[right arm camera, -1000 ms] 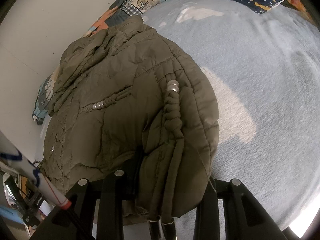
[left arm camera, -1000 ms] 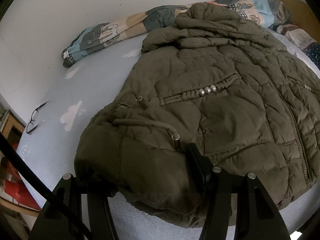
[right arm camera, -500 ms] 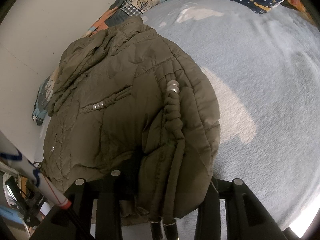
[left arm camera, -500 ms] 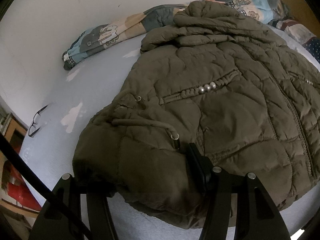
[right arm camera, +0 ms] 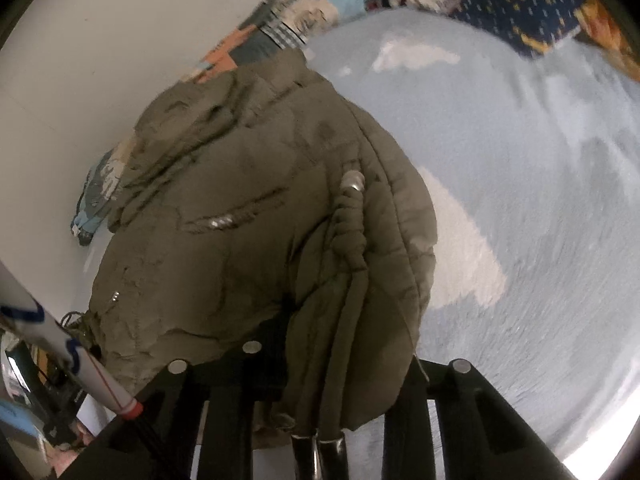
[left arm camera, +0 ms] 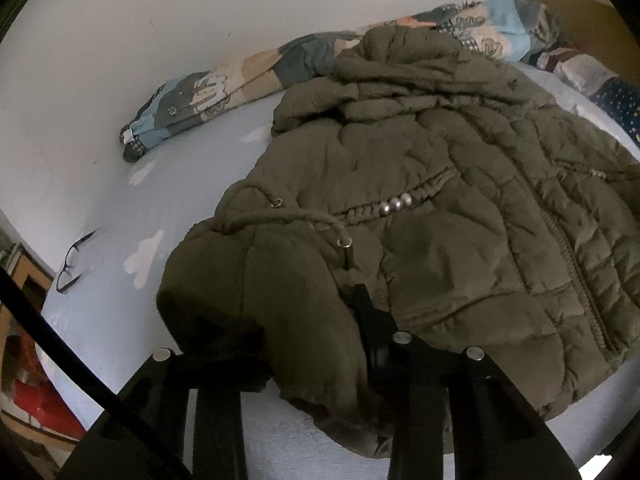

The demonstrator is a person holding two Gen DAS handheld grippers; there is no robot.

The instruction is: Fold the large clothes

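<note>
An olive quilted jacket [left arm camera: 420,208] lies front up on the light blue bed sheet [left arm camera: 180,184], hood toward the wall. My left gripper [left arm camera: 316,344] is at the jacket's near left hem corner. Its jaws are closing with a thick bunch of fabric pinched between them, and a drawcord's metal tip [left arm camera: 347,254] hangs just above. In the right wrist view the jacket [right arm camera: 248,208] is blurred. My right gripper [right arm camera: 340,364] is at the other hem corner, its jaws closing on gathered fabric. Two drawcord ends [right arm camera: 320,440] hang down between the fingers.
A patterned blanket [left arm camera: 224,88] is rolled along the white wall behind the hood. A pair of glasses [left arm camera: 74,258] lies on the sheet near the bed's left edge. A star-print pillow [right arm camera: 520,4] sits at the far right. Bare sheet [right arm camera: 520,160] spreads right of the jacket.
Both grippers' fingers have drawn closer together on the hem. The left corner has bunched and risen between the left fingers. The right view has shifted slightly and turned blurry.
</note>
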